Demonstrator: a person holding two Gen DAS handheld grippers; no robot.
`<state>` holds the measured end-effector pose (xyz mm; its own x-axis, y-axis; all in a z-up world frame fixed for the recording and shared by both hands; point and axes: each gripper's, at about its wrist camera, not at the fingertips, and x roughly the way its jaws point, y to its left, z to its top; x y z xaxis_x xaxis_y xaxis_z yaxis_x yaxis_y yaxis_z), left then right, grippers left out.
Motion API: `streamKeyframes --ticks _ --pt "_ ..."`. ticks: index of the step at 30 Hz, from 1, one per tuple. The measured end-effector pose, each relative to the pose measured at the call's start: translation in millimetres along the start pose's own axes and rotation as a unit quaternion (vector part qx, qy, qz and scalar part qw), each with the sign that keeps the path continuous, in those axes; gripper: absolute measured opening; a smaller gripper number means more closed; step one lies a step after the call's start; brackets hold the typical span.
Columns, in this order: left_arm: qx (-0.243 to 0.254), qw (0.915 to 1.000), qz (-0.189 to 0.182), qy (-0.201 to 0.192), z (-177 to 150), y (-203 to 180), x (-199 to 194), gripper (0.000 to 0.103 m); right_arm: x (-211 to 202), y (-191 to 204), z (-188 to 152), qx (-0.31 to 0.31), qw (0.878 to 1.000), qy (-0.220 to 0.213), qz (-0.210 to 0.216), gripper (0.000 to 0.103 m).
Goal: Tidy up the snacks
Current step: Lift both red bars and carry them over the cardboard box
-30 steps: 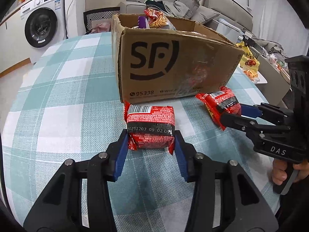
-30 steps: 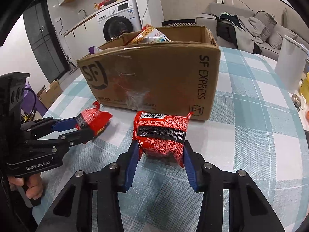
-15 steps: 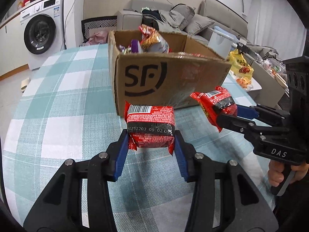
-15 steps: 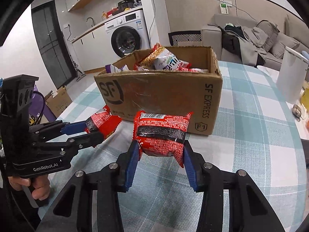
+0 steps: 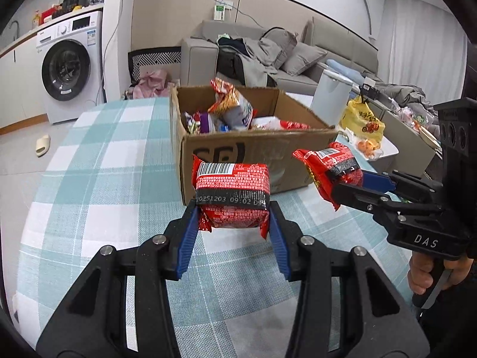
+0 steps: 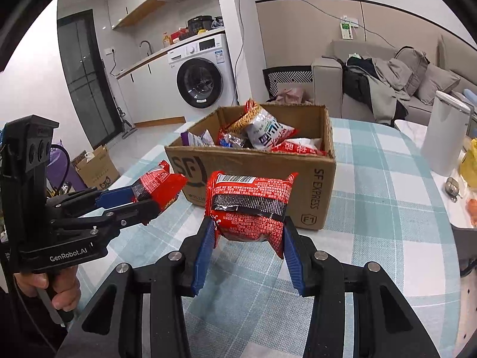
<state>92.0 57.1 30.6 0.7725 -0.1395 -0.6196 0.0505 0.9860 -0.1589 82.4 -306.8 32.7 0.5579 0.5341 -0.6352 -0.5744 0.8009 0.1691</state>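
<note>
Two red snack packets are held above the checked table. My left gripper [image 5: 233, 208] is shut on one red packet [image 5: 232, 191], barcode side up, lifted in front of the open cardboard box [image 5: 259, 149]. My right gripper [image 6: 247, 226] is shut on the other red packet [image 6: 250, 203], also in front of the box [image 6: 316, 185]. Each view shows the other gripper beside it: the right gripper [image 5: 342, 185] with its packet [image 5: 328, 164], and the left gripper [image 6: 146, 200] with its packet [image 6: 158, 182]. Several snack bags [image 6: 265, 131] fill the box.
The teal and white checked tablecloth [image 5: 89, 179] covers the table. A white bin [image 5: 331, 98] and a yellow bag [image 5: 362, 119] stand right of the box. A washing machine [image 6: 202, 80] and a sofa [image 5: 298, 59] lie beyond. A person's hand [image 6: 59, 292] grips the left handle.
Both grippers have risen with their red packets, off the table. The box's front now sits lower in both views and its inside shows.
</note>
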Motion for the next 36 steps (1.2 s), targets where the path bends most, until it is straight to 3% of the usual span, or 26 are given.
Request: streamKeyframes --ticks 16,36 --pt "0.018 0.9984 0.011 -0.052 29.3 -17.6 -44.3 0.042 -32.5 -6.1 18.1 0.021 0.999 -0.037 -0.007 0.045" --pt "0.032 0.996 0.017 -0.082 81.6 -30.5 -47.7 0.042 -46.5 -12.3 61.1 0.024 0.997 -0.071 -0.019 0.045"
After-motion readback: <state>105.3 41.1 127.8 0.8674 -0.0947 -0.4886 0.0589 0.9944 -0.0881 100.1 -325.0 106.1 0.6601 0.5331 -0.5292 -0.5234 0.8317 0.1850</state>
